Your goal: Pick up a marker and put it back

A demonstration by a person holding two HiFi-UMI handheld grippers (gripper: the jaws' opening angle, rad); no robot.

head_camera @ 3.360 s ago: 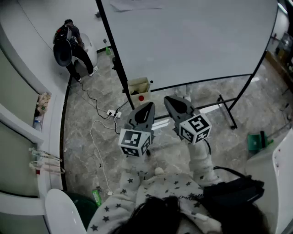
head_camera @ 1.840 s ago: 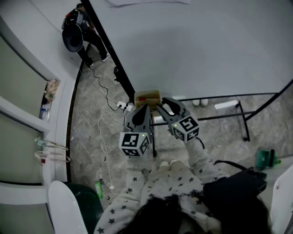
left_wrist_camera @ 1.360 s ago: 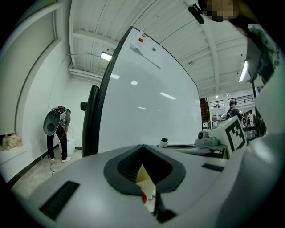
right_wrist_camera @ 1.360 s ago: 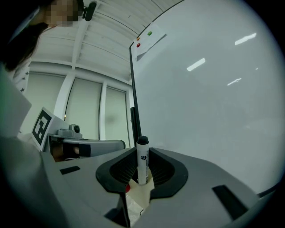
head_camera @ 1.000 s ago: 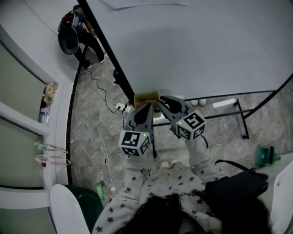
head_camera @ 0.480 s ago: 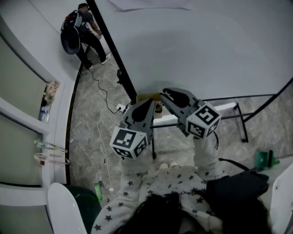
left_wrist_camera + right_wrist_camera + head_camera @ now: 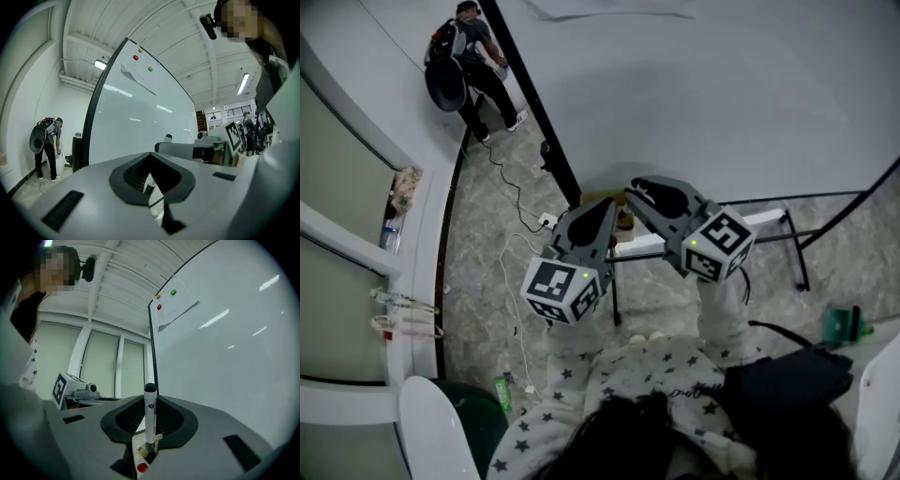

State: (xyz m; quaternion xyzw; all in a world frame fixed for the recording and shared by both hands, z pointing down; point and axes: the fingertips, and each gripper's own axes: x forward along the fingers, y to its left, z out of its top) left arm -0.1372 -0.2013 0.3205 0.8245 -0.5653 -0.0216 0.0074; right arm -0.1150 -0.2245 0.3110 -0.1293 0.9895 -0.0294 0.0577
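In the right gripper view a white marker (image 7: 150,414) with a black cap stands upright between the jaws of my right gripper (image 7: 149,430), which is shut on its lower part. Its lower end hangs just over a tan marker box (image 7: 140,461) with a red dot. In the head view that box (image 7: 592,198) sits at the whiteboard's (image 7: 722,94) lower edge, just beyond both grippers' tips. My right gripper (image 7: 639,191) hides the marker there. My left gripper (image 7: 602,211) is beside it, shut and empty, as its own view of the left gripper (image 7: 150,180) also shows.
The whiteboard's black frame and stand legs (image 7: 797,253) run across the floor ahead. Cables and a power strip (image 7: 546,221) lie on the stone floor at left. A person with a backpack (image 7: 459,66) stands at the far left. A green object (image 7: 839,323) lies at right.
Both grippers have risen from beside the box at the board's lower edge and now look larger in the head view. The right gripper stays closed.
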